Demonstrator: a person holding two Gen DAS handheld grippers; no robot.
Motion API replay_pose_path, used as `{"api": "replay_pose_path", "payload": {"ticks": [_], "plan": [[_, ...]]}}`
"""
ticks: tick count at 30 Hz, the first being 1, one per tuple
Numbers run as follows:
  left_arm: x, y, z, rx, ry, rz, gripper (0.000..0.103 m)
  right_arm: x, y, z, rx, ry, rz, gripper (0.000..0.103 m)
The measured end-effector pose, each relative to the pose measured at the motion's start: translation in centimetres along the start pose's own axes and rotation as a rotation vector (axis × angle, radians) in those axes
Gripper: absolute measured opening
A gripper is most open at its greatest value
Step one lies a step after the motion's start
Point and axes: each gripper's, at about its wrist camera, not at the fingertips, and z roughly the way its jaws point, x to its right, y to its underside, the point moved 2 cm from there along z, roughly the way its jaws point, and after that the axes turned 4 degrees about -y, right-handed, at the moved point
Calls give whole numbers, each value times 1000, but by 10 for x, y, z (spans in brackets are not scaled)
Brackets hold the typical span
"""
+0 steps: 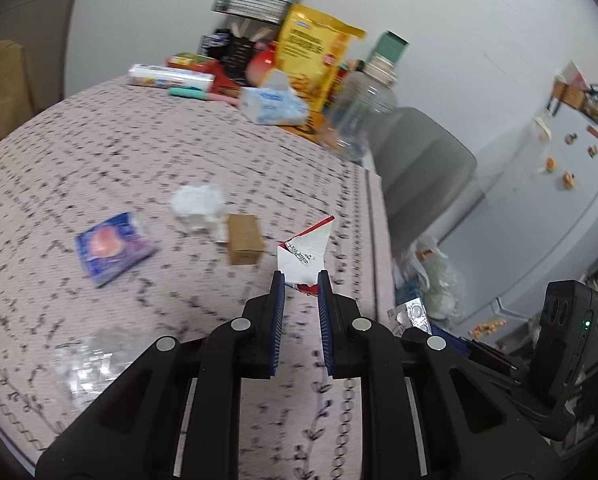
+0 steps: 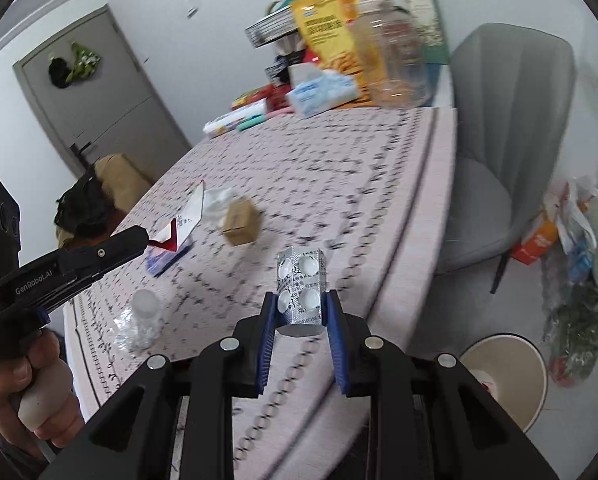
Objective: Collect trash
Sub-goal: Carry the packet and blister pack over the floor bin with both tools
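Note:
My left gripper (image 1: 301,278) is shut on a torn white-and-red paper wrapper (image 1: 305,252) and holds it above the pink patterned tablecloth (image 1: 139,152). My right gripper (image 2: 301,300) is shut on a silver pill blister pack (image 2: 301,280), bent between the pads, above the table's right edge. On the table lie a crumpled white tissue (image 1: 198,204), a small brown cardboard box (image 1: 245,240), a blue snack wrapper (image 1: 113,248) and a crumpled clear plastic piece (image 1: 85,364). The left gripper with its wrapper (image 2: 179,228) also shows in the right wrist view.
The table's far end holds a tissue pack (image 1: 273,106), a yellow bag (image 1: 315,56), a clear bottle (image 1: 359,116) and other goods. A grey chair (image 2: 499,152) stands right of the table. A paper cup (image 2: 507,376) and a bag of rubbish (image 2: 579,240) are on the floor side.

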Motion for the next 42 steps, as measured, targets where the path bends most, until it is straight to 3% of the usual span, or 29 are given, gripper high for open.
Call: {"api": "replay_pose_path", "payload": {"ticks": [14,27,30,31,32,33,42], "plan": [[85,10,42,-90,127,135,16,90,14,-57,86,173,161,25],[151,33,83,-196,215,242,16,164,40,-89,108,305,288,26],[165,40,91,-224,230,262,16,180,46,-89,103,324,315,31],[169,43,94,-231,232,269,16,187,49,-89,106,334,329,37],[174,45,96,-238,235,279,16,192,51,-89,108,343,336,51],[178,47,99,-246,236,290,16,196,54,-90,112,361,343,53],[216,74,128,-340,268,356,16,224,72,-109,104,418,374,55]]}}
